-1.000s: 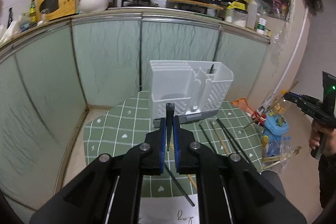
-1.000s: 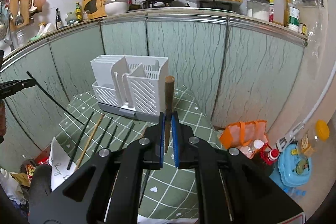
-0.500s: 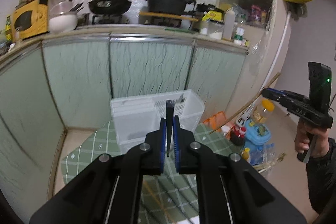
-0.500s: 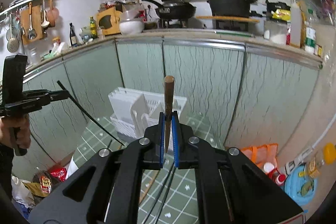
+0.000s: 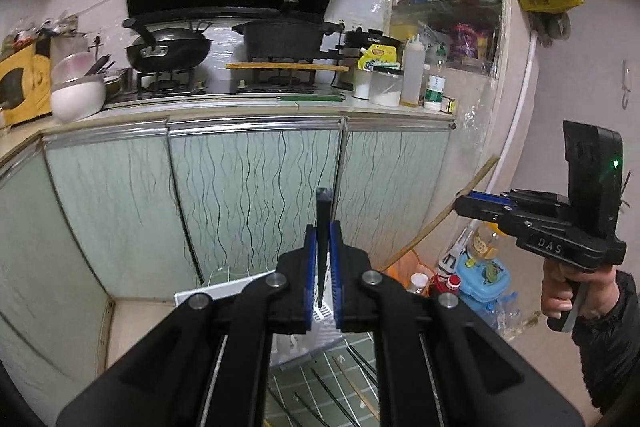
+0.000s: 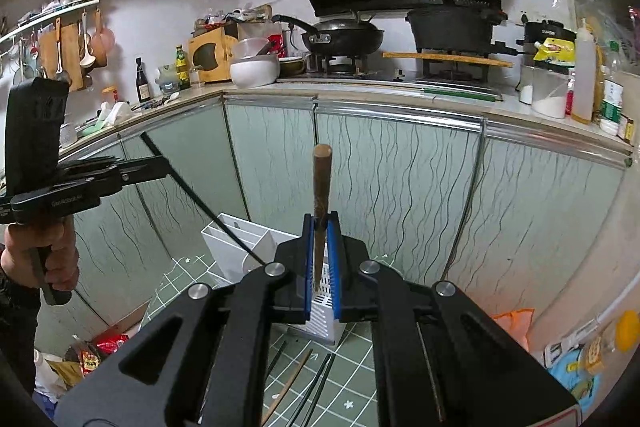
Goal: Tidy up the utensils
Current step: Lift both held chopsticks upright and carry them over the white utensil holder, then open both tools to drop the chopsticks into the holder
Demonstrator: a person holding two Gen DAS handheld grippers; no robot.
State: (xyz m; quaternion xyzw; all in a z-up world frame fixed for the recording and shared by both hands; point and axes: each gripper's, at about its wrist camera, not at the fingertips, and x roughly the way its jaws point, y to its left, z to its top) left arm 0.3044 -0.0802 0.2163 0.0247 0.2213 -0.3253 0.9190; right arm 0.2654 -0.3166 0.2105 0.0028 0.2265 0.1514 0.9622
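Fingers point(image 5: 309, 267) around black chopstick point(image 5: 322, 227)

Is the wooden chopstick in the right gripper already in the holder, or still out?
Out: the wooden chopstick is clamped in the right gripper, above the white holder.

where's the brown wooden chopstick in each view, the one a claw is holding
Left wrist view: the brown wooden chopstick slants across the right side, held by the right claw in the person's hand.
Right wrist view: it stands upright at centre, pinched in that same claw.
Shared landmark: the black wok on the stove, upper left in the left wrist view, upper centre in the right.
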